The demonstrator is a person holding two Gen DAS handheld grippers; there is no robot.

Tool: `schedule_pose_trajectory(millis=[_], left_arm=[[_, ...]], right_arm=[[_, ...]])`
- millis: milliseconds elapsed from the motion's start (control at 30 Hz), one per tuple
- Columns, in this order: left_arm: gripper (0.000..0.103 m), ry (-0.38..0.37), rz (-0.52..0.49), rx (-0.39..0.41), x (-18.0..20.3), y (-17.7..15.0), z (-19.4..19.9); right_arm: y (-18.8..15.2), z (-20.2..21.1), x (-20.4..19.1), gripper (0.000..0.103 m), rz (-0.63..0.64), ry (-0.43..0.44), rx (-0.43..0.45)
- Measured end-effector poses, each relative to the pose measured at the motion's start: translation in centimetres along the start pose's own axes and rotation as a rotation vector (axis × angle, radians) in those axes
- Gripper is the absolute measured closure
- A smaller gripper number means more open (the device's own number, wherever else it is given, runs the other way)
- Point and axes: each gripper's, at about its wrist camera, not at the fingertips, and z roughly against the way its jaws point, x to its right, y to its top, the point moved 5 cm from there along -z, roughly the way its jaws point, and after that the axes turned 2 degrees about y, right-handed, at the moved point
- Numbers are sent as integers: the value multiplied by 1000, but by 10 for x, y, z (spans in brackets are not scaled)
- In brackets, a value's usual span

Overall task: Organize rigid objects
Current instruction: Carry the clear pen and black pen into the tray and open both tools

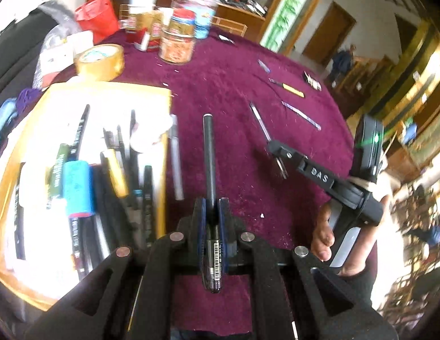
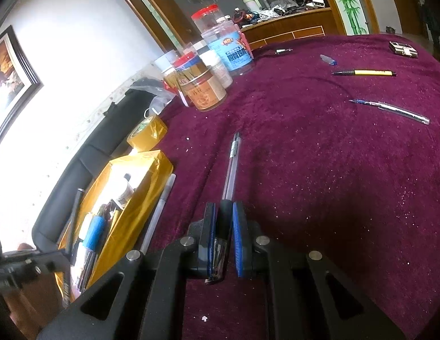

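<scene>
My left gripper (image 1: 211,208) is shut on a black pen (image 1: 209,153) that points forward above the maroon tablecloth (image 1: 234,85), just right of the gold box (image 1: 106,93) filled with several pens and markers. My right gripper (image 2: 223,212) is shut on a clear pen (image 2: 231,167) with a black grip, held low over the cloth; it also shows in the left wrist view (image 1: 276,148). The gold box shows at the left of the right wrist view (image 2: 140,187). A white pen (image 1: 176,158) lies beside the box.
Loose on the cloth lie a yellow pen (image 2: 364,72), a clear blue-ink pen (image 2: 390,110), a small cap (image 2: 327,59) and a small case (image 2: 403,48). Jars (image 2: 203,85) and a tape roll (image 1: 101,61) stand at the far left edge.
</scene>
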Motion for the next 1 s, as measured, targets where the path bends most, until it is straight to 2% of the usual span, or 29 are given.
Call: schedule_pose_trajectory(millis=[200, 367, 533, 600, 633, 667, 700, 733, 900, 1000], left_arm=[[97, -36, 119, 29, -43, 2, 19], [97, -9, 180, 41, -77, -1, 25], [97, 8, 227, 6, -101, -7, 12], [97, 12, 237, 9, -108, -11, 12], [97, 10, 241, 10, -110, -13, 14], [97, 8, 246, 10, -114, -15, 16], [97, 6, 252, 10, -117, -16, 16], [97, 8, 256, 12, -120, -16, 17], [97, -1, 270, 10, -130, -18, 17], [97, -9, 269, 19, -132, -16, 18]], right_arm=[[-1, -1, -3, 93, 18, -9, -4], [-2, -3, -3, 93, 24, -13, -9], [-12, -20, -14, 93, 87, -12, -87], [-17, -26, -19, 92, 134, -70, -96], [-18, -28, -21, 87, 160, -113, -96], [-18, -29, -21, 80, 164, -126, -95], [-18, -29, -20, 68, 161, -128, -92], [-17, -28, -18, 62, 153, -127, -82], [-20, -34, -20, 65, 170, -125, -112], [-26, -41, -24, 78, 213, -158, -140]])
